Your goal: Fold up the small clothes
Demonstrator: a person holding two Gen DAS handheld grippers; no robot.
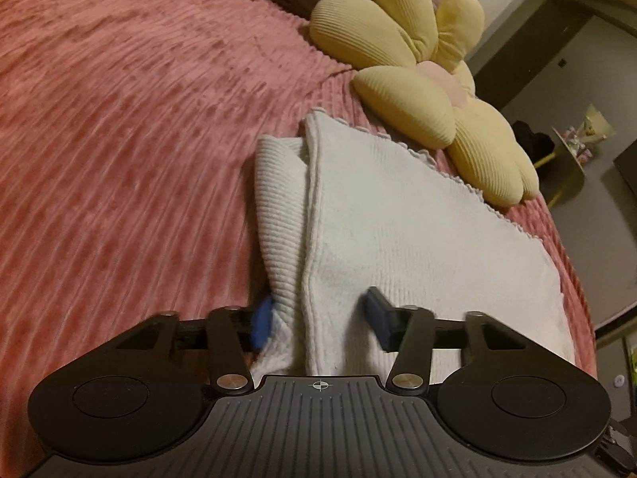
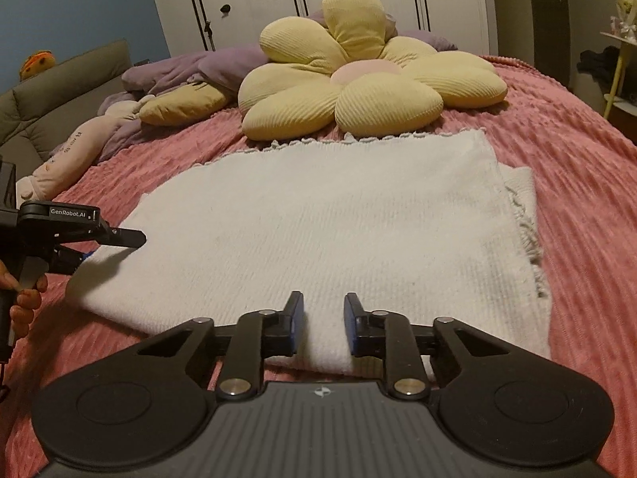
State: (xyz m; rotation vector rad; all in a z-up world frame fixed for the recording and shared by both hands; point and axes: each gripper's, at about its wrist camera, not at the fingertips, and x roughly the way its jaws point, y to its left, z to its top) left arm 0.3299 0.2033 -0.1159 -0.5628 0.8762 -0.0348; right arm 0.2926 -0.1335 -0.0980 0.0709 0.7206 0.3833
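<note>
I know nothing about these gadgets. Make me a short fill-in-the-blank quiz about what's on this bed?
1. The white garment lies on a ____ bedspread.
2. Behind it sits a yellow cushion shaped like a ____.
3. The left tongs have the garment's ____ layers between them.
4. The right tongs are ____, gripping nothing.

Missing words: pink; flower; folded; open

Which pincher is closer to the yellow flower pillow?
Hard to call; probably right. The right gripper faces the flower pillow across the white garment; the left gripper is at its side edge.

Bare pink bedspread [image 1: 119, 139] left of garment [image 2: 318, 219]; flower cushion [image 2: 358, 79] crowding its far edge.
</note>
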